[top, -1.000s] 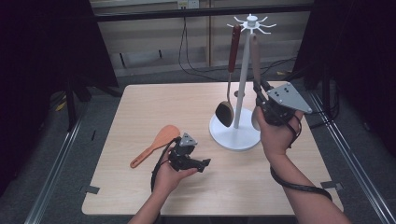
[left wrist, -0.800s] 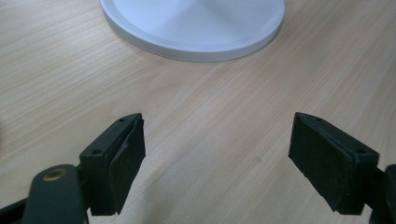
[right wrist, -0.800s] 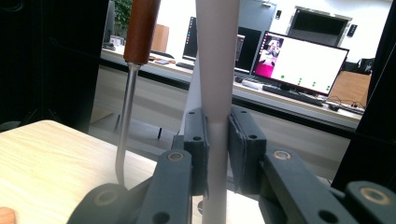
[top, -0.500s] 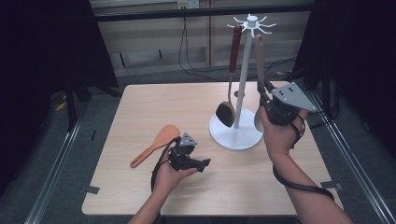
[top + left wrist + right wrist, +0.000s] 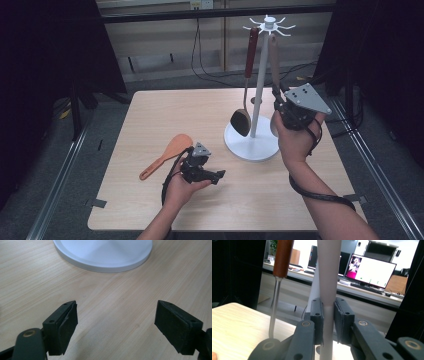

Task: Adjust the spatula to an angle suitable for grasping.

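Note:
A white utensil stand (image 5: 250, 148) rises at the right of the wooden table (image 5: 150, 110), its hooks at the top. From one hook hangs a spoon with a red-brown handle (image 5: 250, 50) (image 5: 283, 257). Beside the pole, a beige-handled utensil (image 5: 274, 55) (image 5: 328, 277) stands upright, and my right gripper (image 5: 276, 98) (image 5: 328, 315) is shut on its handle partway down. My left gripper (image 5: 220, 175) (image 5: 116, 322) rests low over the table in front of the stand's base (image 5: 105, 252), open, with nothing between its pads. An orange rice paddle (image 5: 170, 152) lies flat to its left.
Metal rails (image 5: 60, 195) run along the floor on both sides of the table. Dark curtains (image 5: 50, 45) hang at the left and right. Cables (image 5: 200, 55) trail behind the table. Beyond the stand, the right gripper view has desks with monitors (image 5: 372, 270).

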A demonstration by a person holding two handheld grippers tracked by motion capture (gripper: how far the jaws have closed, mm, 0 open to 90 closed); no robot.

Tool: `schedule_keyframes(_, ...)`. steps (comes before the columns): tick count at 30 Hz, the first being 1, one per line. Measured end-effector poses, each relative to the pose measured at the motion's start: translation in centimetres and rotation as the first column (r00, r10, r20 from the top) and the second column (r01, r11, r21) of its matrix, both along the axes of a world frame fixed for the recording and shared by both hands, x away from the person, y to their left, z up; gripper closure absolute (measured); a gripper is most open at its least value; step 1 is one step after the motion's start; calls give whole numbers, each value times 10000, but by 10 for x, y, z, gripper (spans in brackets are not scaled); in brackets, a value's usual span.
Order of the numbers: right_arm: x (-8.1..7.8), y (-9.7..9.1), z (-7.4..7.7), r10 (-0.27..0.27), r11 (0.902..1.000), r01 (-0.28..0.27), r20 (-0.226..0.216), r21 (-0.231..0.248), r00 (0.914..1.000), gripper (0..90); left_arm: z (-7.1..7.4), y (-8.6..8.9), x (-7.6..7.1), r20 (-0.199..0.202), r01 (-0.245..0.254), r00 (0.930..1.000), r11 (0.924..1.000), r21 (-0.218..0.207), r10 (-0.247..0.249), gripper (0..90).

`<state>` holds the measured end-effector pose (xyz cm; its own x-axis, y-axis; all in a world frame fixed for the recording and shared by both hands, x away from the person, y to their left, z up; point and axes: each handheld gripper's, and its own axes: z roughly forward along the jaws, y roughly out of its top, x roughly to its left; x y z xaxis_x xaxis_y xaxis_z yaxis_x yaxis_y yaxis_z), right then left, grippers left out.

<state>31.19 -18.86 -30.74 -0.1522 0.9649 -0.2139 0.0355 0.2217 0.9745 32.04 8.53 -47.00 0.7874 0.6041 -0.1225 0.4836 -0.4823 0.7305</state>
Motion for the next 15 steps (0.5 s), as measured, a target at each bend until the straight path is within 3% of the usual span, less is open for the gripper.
schedule_keyframes(15, 5, -6, -3, 153, 9993, -141, -360, 342, 9992, 786, 0, 0, 0, 16, 71, 10000, 9999, 95, -71, 185)
